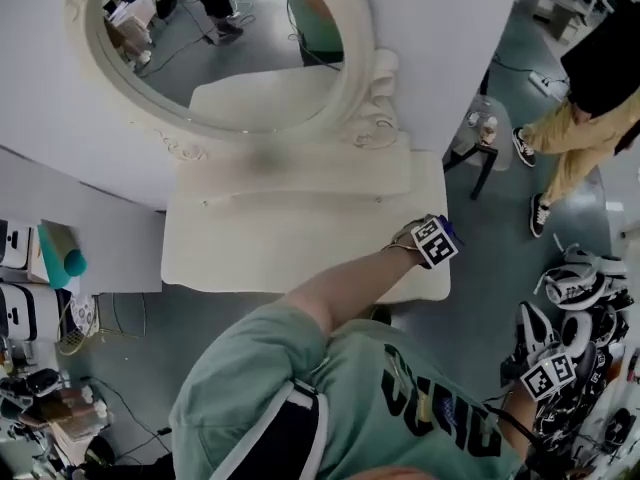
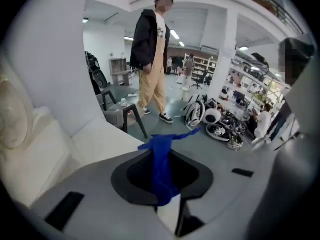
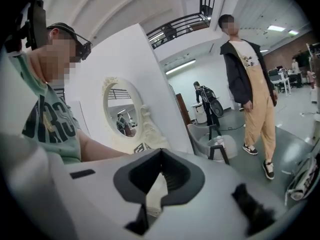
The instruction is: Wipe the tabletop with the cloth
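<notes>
A cream dressing table with an oval mirror stands against the white wall. My left gripper is at the table's right edge, and only its marker cube shows in the head view. In the left gripper view the left gripper is shut on a blue cloth, which sticks up between the jaws; the white tabletop lies to their left. My right gripper hangs off to the right of the table, over the floor. In its own view the right gripper is shut with nothing in it.
A person in a black jacket and tan trousers stands on the grey floor to the table's right. A small round stool is near the table's right end. Shoes and gear are piled at the right, and cluttered shelves stand at the left.
</notes>
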The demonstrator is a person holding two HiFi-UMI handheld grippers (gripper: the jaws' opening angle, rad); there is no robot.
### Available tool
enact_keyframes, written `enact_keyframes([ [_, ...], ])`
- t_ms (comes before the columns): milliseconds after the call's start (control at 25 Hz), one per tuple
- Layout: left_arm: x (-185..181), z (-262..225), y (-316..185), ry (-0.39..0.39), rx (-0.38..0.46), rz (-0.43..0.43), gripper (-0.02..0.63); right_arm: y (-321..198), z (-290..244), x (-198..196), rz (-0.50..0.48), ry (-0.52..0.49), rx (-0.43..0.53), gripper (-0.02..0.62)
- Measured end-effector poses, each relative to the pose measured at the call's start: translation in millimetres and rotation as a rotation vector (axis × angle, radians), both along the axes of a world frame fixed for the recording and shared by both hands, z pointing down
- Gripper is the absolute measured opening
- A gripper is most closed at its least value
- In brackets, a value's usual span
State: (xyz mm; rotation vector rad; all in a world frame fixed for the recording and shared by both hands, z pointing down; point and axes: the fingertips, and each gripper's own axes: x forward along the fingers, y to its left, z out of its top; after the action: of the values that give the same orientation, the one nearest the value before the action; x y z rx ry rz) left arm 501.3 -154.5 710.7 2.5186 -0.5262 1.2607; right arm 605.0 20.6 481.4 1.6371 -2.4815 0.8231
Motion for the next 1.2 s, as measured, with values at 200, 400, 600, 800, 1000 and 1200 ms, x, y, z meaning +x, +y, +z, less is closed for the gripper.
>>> enact_keyframes([
  [200,-183.4,-27.7,-22.4,0.173,0.032,-0.267,0.078,-62.1,-3.8,-110.1,-0.188,0.011,0.01,0.012],
  [400,-549.3,-6.3,-30.7,0.067,0.062,-0.775,0.078,-117.4,-16.1,-296.0,-0.404,0.02,0.065,0.012],
  [600,-815.4,22.8,-19.2,-0.118,0.14,-0.991,0.078,-143.5,-24.6,-453.7,-0.54,0.01,0.065,0.012],
  [800,-877.1,46.9,-40.2,-0.14,0.148,-0.994,0.08,-140.4,-17.0,-514.7,-0.567,0.07,0.018,0.012],
  [1000,-857.3,55.4,-66.0,-0.129,0.133,-1.023,0.078,-142.9,-21.6,-502.4,-0.514,0.101,0.005,0.012],
  [1200,-797.0,57.7,-69.7,-0.15,0.133,-0.983,0.078,-138.8,-16.5,-463.7,-0.478,0.079,0.007,0.012],
])
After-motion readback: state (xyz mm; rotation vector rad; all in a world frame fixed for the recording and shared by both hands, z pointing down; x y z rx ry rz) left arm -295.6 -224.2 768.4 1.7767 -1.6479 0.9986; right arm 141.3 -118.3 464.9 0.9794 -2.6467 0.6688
